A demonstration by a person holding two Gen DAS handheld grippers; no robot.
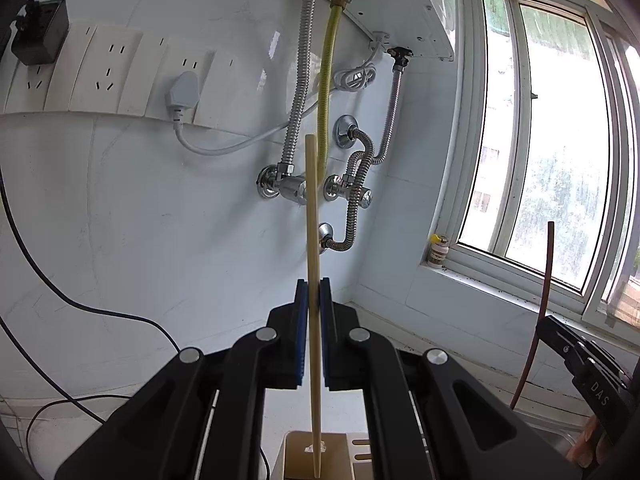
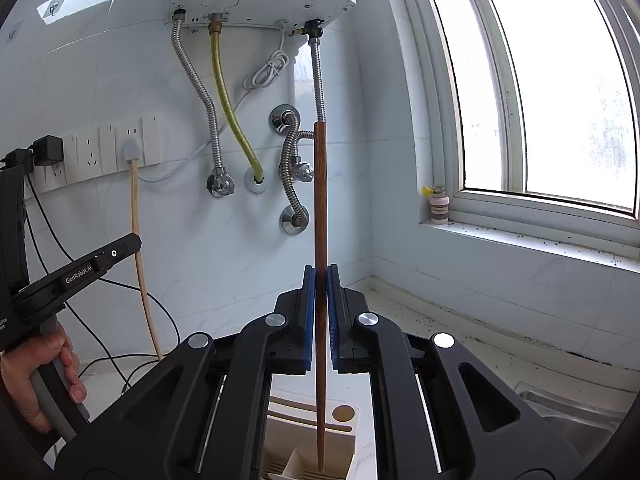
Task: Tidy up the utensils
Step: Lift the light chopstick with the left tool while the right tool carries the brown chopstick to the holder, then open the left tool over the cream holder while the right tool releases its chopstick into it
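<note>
At 6 o'clock below both grippers, your cream plastic utensil holder [image 2: 340, 432] waits: left gripper [image 1: 314, 304] fingers clamp 1 pale bamboo chopstick [image 1: 312, 240], right gripper [image 2: 321, 292] fingers clamp 1 dark wooden chopstick [image 2: 320, 220]; both tips sit in compartments, release remains.

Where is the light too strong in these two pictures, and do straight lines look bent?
Left wrist view: the window is bright, its frame bows. Right wrist view: the window is washed out white; the dark brown wooden chopstick stays sharp.
</note>
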